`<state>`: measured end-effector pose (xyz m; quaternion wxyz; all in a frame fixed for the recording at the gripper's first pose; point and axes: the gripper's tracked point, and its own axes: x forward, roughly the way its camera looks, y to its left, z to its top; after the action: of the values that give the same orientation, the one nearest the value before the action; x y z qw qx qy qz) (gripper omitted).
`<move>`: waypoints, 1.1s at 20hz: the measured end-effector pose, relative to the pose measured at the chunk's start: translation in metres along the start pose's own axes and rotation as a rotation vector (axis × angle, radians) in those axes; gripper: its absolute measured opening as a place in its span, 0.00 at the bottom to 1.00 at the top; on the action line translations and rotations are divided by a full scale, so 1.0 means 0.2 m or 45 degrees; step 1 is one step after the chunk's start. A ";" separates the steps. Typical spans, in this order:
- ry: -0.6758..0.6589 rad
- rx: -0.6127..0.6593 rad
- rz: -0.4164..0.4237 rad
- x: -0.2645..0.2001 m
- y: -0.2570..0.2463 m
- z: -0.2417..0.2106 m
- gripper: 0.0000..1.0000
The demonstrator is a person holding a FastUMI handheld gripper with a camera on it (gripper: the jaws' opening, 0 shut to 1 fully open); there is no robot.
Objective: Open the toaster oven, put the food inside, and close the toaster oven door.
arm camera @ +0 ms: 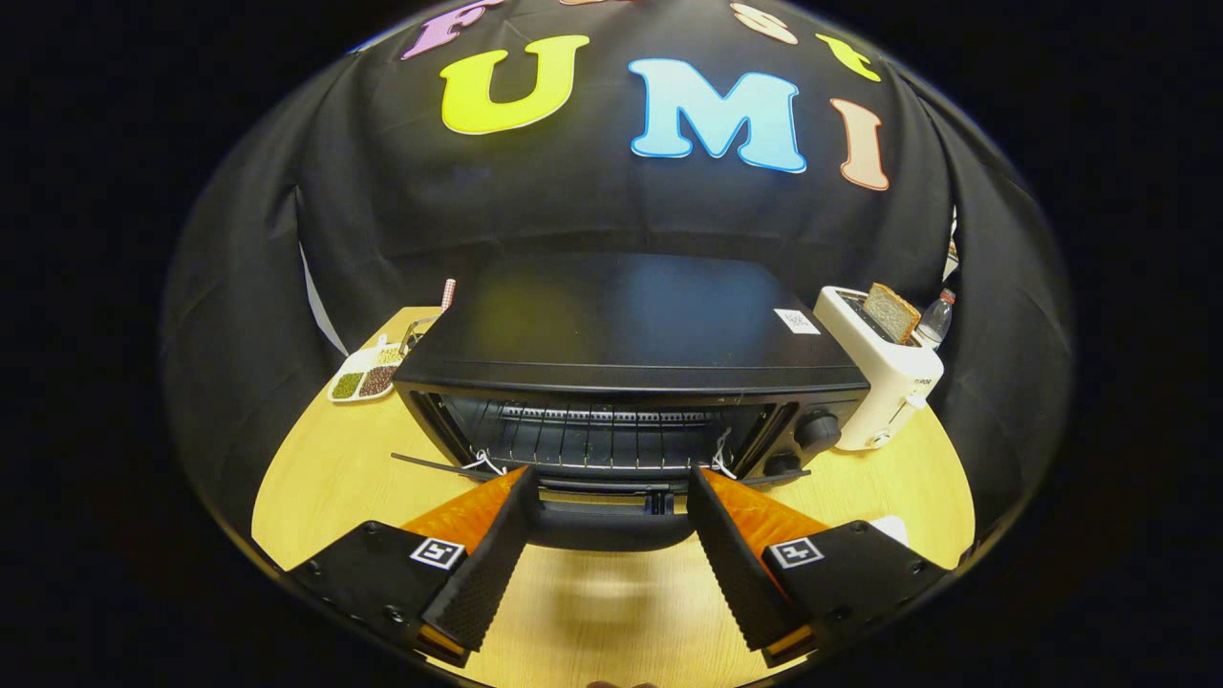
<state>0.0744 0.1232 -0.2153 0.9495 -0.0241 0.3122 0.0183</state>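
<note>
I hold the gripper spread wide — door handle at 12 o'clock between the fingers (door down); I advise releasing cleanly.

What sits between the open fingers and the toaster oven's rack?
In the gripper view, the oven's lowered door with its handle lies between the gripper fingers, just ahead of the toaster oven cavity and wire rack. Nothing else intervenes.

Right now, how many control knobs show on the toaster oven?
2. Both sit on the toaster oven front, right of its open door: upper knob, lower knob below it. The open gripper may hide more.
</note>
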 end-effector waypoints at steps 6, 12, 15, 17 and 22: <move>0.043 -0.022 -0.001 -0.04 0.00 -0.10 0.99; 0.197 -0.053 0.005 -0.07 0.01 -0.30 0.99; 0.353 -0.061 0.047 -0.07 0.02 -0.51 0.99; 0.487 -0.055 0.098 -0.06 0.04 -0.67 0.99; 0.529 -0.042 0.112 -0.09 0.00 -0.75 1.00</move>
<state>-0.0300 0.1148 -0.3256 0.8625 -0.0290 0.5018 0.0595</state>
